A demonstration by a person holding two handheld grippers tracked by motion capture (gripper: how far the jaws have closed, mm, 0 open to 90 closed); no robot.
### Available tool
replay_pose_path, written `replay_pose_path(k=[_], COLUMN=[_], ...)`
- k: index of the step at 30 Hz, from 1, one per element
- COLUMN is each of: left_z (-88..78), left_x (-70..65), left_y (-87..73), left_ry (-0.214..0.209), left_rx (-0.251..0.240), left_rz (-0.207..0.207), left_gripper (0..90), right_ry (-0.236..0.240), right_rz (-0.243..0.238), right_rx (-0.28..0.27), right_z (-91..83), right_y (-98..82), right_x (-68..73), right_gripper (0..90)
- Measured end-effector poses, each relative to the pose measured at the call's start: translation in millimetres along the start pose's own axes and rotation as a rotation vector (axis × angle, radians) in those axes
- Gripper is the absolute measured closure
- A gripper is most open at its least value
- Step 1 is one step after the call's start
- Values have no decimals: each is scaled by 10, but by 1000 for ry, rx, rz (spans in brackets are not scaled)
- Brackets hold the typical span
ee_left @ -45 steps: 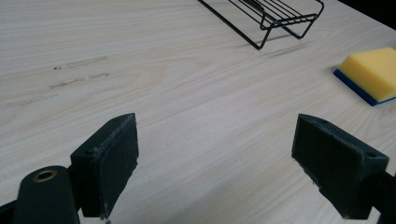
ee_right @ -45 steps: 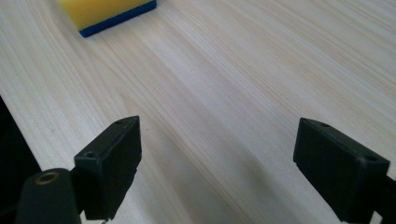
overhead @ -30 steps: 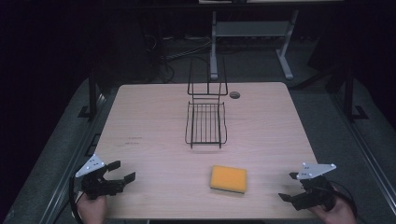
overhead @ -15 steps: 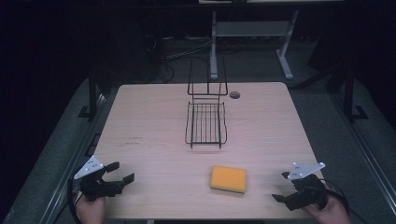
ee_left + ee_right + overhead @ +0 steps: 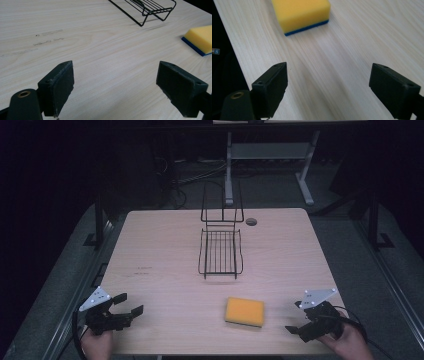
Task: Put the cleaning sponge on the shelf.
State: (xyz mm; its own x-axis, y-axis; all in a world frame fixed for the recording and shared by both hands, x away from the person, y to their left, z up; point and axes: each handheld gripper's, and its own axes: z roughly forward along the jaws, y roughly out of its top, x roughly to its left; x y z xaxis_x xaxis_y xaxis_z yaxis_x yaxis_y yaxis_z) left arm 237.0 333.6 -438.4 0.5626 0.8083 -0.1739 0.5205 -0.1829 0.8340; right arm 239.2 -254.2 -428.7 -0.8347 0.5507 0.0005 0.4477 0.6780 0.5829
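Right gripper (image 5: 299, 332), jaws spread wide and empty, points at the yellow rectangular foam sponge with a blue base (image 5: 244, 311); a low, skewed approach could shove it along the pale wooden table (image 5: 165, 250).

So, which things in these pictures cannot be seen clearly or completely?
- Sponge: its far end is cut off by the top edge of the right gripper view, and its right end by the right edge of the left gripper view.
- Wire rack: in the left gripper view the top edge cuts it.
- Small dark round spot on the table: too small in the high view to identify.
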Motion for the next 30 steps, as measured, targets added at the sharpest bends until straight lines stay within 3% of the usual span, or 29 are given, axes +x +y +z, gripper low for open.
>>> replay_pose_path(k=[5, 30], left_z=[-12, -43], left_x=[2, 27], left_y=[-3, -19], left_ry=[1, 12], left_rx=[-3, -11], left_rz=[-1, -12], left_gripper=[140, 140], right_ry=[14, 72], right_rz=[-51, -140], right_rx=[11, 59], right_z=[45, 198], right_y=[178, 549], right_x=[15, 10], right_gripper=[149, 149])
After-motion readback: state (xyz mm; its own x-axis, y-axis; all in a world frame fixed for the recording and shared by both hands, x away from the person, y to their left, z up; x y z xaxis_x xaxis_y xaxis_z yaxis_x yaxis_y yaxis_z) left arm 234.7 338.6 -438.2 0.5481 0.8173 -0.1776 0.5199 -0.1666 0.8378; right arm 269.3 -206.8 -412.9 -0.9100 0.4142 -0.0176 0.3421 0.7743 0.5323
